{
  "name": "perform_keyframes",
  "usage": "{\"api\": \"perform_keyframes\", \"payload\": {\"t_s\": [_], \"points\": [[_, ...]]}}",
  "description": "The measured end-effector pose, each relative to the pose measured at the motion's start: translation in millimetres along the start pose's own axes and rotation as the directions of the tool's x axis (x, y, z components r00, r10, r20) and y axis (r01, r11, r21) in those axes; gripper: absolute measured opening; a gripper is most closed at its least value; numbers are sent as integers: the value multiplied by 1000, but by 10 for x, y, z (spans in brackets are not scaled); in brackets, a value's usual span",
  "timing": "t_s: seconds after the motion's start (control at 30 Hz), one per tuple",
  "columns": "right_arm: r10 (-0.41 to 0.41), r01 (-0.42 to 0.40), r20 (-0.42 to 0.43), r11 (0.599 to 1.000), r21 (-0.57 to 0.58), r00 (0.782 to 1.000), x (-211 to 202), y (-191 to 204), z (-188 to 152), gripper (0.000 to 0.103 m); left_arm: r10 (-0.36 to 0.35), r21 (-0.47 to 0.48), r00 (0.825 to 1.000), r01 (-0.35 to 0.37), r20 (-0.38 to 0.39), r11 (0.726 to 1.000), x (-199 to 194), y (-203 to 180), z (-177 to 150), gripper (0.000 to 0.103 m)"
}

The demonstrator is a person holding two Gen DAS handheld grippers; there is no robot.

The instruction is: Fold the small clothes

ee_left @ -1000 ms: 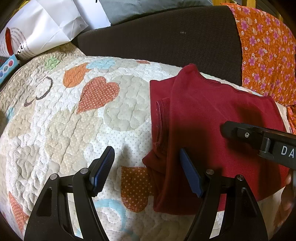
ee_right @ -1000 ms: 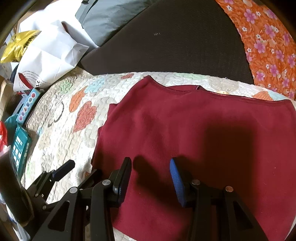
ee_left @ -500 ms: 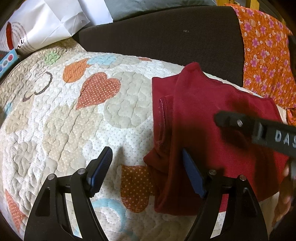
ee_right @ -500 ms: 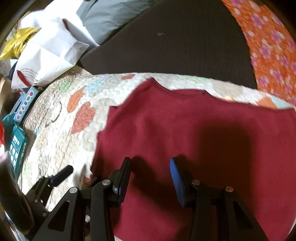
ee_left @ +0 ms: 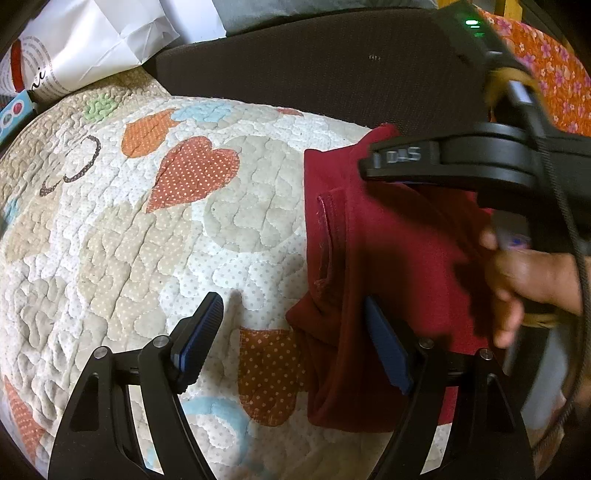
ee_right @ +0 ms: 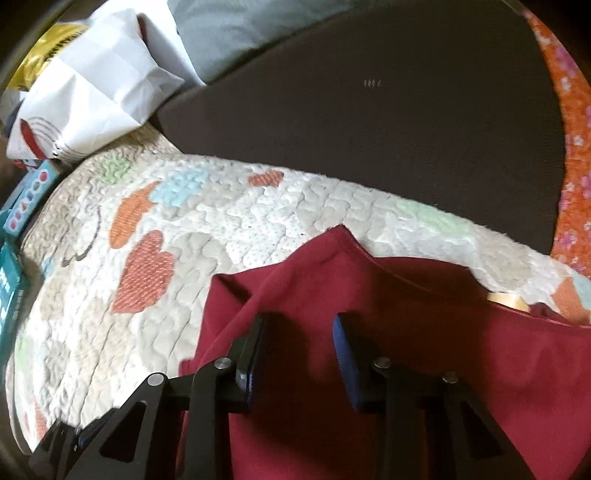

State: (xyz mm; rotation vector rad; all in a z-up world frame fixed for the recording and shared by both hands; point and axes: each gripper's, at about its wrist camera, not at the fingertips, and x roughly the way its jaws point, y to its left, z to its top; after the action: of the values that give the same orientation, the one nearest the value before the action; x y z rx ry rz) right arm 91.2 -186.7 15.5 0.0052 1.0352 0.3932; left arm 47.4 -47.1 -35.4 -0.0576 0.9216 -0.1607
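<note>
A dark red garment (ee_left: pixel 399 258) lies on the heart-patterned quilt (ee_left: pixel 155 236), its left side folded over along a ridge (ee_right: pixel 280 277). My left gripper (ee_left: pixel 295 339) stands open low over the garment's near left corner; one fingertip (ee_left: pixel 384 347) is over the cloth and the other over bare quilt. My right gripper (ee_right: pixel 299 350) hovers above the garment (ee_right: pixel 424 332) near the folded ridge, jaws closing, pads not pressing on cloth. In the left wrist view the right gripper (ee_left: pixel 443 162) reaches in from the right, held by a hand (ee_left: pixel 528 280).
A dark brown sofa back (ee_right: pixel 369 122) rises behind the quilt. Orange floral cloth (ee_right: pixel 572 147) hangs at the right. A white paper bag (ee_right: pixel 92 92), a grey cushion (ee_right: pixel 240 33) and teal boxes (ee_right: pixel 26 206) crowd the left.
The right gripper has swept left over the garment toward its folded left side, and its jaws have narrowed. The left gripper has stayed in place with its jaws a little wider.
</note>
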Motion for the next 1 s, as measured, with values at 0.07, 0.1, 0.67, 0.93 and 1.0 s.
{"api": "perform_keyframes", "payload": {"t_s": [0.07,0.1,0.67,0.93,1.0], "points": [[-1,1,-11,1000,-6,1000,97,37,30,34,-3,-5,1000,3,-3,1000,18,6,6,80],[-7,6,-12,1000,-12,1000,110,54,38,34,-4,-7,1000,4,-4,1000,22,11,8,80],[52,-51,-34,998,30,998,-220,-190,-361,44,2,-3,1000,-2,0,1000,13,7,-20,80],[67,-66,-10,996,63,998,-444,-241,-327,44,-18,-24,1000,18,-6,1000,8,44,-10,80],[71,-71,-7,994,79,997,-496,-310,-370,44,-30,-37,999,30,-12,999,13,62,-2,80]]}}
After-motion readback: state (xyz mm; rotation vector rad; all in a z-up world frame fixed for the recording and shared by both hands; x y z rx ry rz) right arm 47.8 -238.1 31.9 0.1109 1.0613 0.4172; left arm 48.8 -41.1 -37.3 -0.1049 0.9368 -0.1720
